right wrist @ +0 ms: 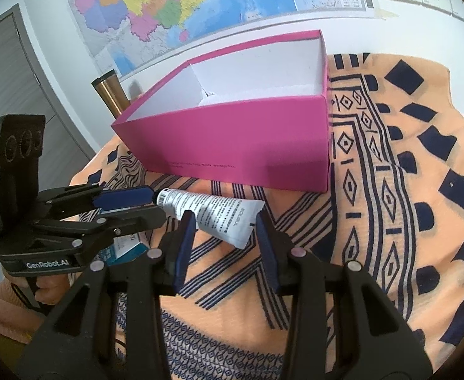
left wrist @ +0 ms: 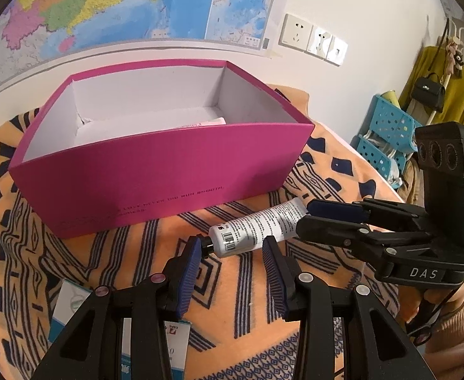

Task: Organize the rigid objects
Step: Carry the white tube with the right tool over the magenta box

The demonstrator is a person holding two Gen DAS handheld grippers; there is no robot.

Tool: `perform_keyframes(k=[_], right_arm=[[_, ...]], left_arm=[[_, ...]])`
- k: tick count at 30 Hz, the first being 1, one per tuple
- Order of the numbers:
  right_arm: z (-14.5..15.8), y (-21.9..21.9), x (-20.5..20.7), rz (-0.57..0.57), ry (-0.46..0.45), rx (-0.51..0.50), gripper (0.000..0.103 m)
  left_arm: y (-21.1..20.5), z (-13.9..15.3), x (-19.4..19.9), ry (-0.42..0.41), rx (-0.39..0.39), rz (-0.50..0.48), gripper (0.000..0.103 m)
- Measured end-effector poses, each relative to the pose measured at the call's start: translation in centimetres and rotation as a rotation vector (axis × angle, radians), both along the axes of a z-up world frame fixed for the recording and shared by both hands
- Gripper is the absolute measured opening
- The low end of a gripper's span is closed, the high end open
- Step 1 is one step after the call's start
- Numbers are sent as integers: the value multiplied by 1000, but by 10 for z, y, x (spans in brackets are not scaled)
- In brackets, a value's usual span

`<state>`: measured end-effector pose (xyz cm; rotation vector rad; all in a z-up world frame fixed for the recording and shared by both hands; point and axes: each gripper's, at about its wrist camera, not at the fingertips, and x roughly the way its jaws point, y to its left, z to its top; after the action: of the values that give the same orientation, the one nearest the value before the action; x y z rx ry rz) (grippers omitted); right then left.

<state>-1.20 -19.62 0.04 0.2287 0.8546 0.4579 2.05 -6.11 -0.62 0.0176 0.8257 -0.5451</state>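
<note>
**Tube held at both ends, in front of the pink box**

On the left, the cap end of the white tube (left wrist: 254, 229) is gripped between the narrowly parted pads of the left gripper (left wrist: 233, 247). The long axis of the tube is laid across the two grippers, parallel to the near wall of the pink box (left wrist: 155, 171). On the right, the flat crimped end is clamped by the right gripper (right wrist: 225, 221). The tube is held just above the patterned cloth (right wrist: 390, 221), and the box lies straight ahead of both grippers, equally near.
</note>
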Motion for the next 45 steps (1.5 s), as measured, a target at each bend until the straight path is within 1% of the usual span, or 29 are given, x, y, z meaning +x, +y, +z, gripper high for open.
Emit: perform_keyframes(k=[11,45], right_arm=[[12,2,-5,6,-36,-8,42],[27,1,-9,8,-92,-20,43]], left_arm=[[3,11,-7,-30,-18,-1,40],[5,31,-17,-97,-48,-2,40]])
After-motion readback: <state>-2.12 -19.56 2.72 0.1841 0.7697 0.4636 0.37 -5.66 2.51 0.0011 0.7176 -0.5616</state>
